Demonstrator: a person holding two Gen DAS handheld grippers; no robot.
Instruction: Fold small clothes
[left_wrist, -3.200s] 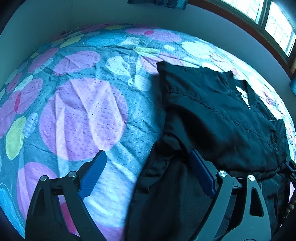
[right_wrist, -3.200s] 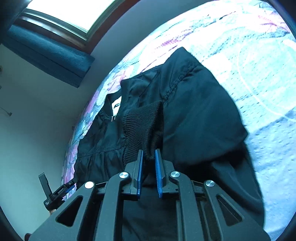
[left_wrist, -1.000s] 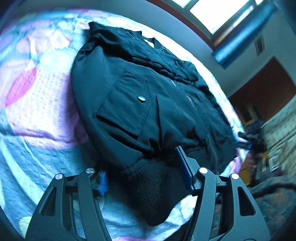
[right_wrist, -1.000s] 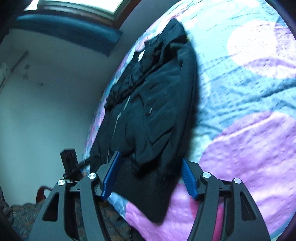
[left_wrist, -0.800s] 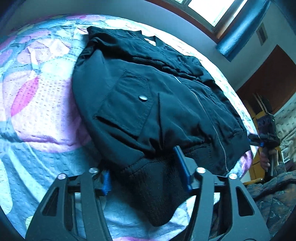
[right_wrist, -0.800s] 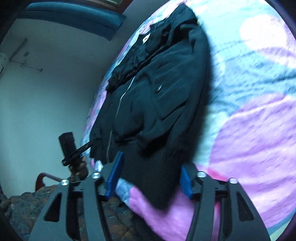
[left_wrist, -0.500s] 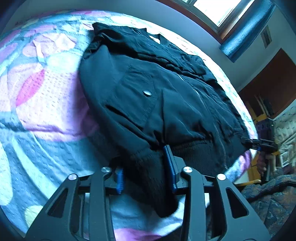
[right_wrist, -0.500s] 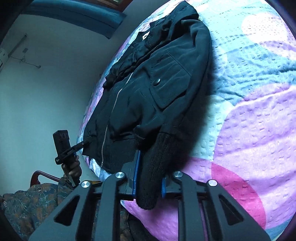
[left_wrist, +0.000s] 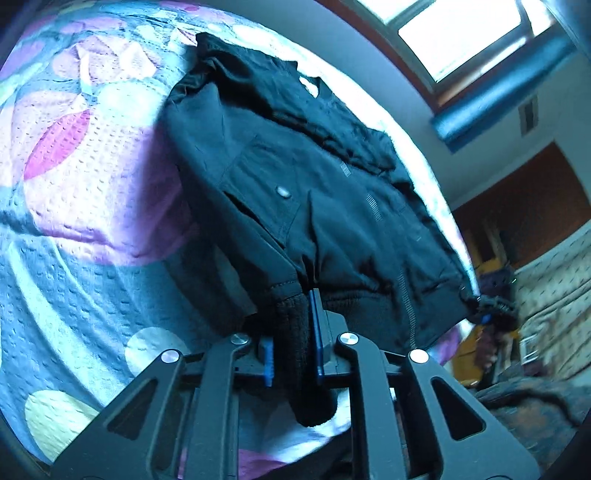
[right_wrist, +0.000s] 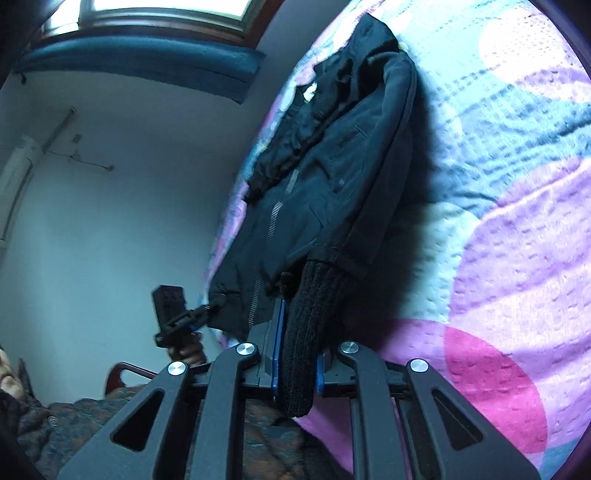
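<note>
Daylight glares through the window (left_wrist: 461, 40); below it the views are dim, blue-tinted, motion-blurred and fisheye-bent at edges.

a bed under a spotted pastel bedspread (left_wrist: 92, 192) stands against pale walls (right_wrist: 110, 184); daylight enters a wood-framed window (left_wrist: 461, 40) above a blue valance (right_wrist: 147, 62).

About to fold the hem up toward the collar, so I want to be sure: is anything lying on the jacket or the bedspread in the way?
Nothing visible does. Both the left gripper and right gripper are shut on the ribbed hem, and the jacket front and bedspread around it show no other items.
</note>
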